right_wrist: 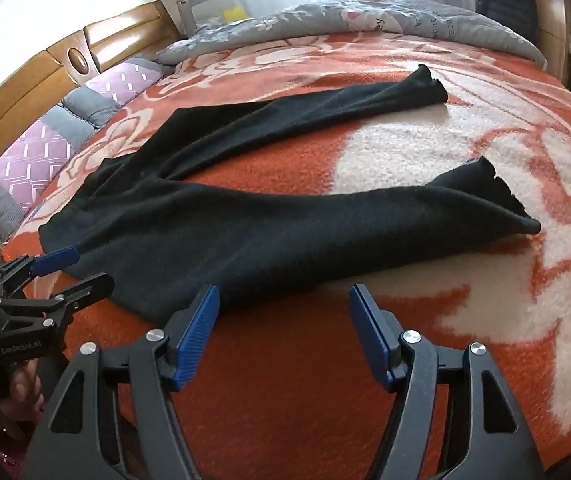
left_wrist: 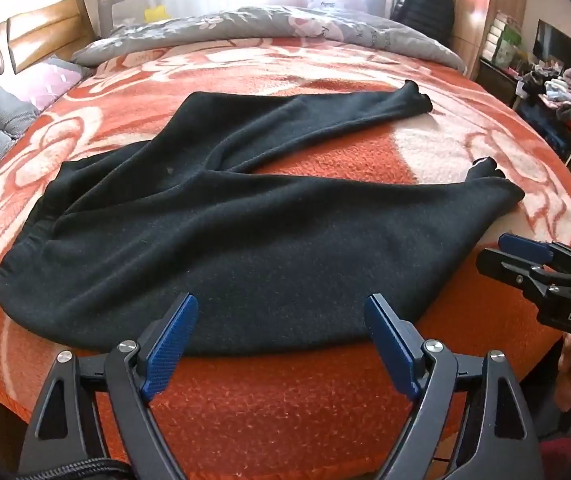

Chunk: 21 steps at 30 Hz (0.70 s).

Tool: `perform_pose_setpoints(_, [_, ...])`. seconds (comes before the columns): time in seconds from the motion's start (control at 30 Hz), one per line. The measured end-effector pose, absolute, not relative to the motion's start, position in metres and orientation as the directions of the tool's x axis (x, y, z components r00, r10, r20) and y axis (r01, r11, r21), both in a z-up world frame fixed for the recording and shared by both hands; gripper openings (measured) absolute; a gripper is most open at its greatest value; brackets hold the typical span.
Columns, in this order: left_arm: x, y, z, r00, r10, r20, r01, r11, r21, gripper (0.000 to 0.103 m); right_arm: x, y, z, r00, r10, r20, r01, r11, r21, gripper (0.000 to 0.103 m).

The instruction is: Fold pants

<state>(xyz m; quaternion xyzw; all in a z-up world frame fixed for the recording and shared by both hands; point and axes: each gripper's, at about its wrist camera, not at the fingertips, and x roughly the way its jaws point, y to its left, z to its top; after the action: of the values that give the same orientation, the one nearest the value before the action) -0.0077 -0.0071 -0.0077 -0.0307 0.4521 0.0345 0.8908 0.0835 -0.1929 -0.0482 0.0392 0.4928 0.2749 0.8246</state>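
Black pants [left_wrist: 221, 232] lie spread flat on an orange and white blanket [left_wrist: 285, 408], waistband at the left, both legs running to the right in a V. They also show in the right wrist view [right_wrist: 245, 232]. My left gripper [left_wrist: 281, 312] is open and empty, hovering just before the near edge of the pants. My right gripper [right_wrist: 283, 300] is open and empty, near the lower edge of the near leg. Each gripper appears in the other's view, the right one [left_wrist: 525, 256] and the left one [right_wrist: 65, 272], both open.
A grey floral quilt [left_wrist: 269, 28] lies along the far side of the bed. A wooden headboard [left_wrist: 29, 40] and quilted pillows [left_wrist: 1, 120] are at the left. A cluttered shelf with clothes [left_wrist: 565, 92] stands at the right. The blanket's front edge is below the grippers.
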Motion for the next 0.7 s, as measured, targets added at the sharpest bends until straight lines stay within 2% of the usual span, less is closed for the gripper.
perform_pose_setpoints(0.23, [-0.009,-0.007,-0.004,0.589,0.046,-0.807,-0.088,0.996,-0.008,0.086,0.046,-0.166,-0.049,0.381,0.485,-0.787,-0.405,0.853,0.329,0.068])
perform_pose_setpoints(0.7, [-0.009,-0.008,-0.006,0.593,0.046,-0.804,-0.093,0.996,-0.012,0.086,0.046,-0.167,-0.047,0.397,0.48,-0.782,-0.402,0.857,0.322,0.068])
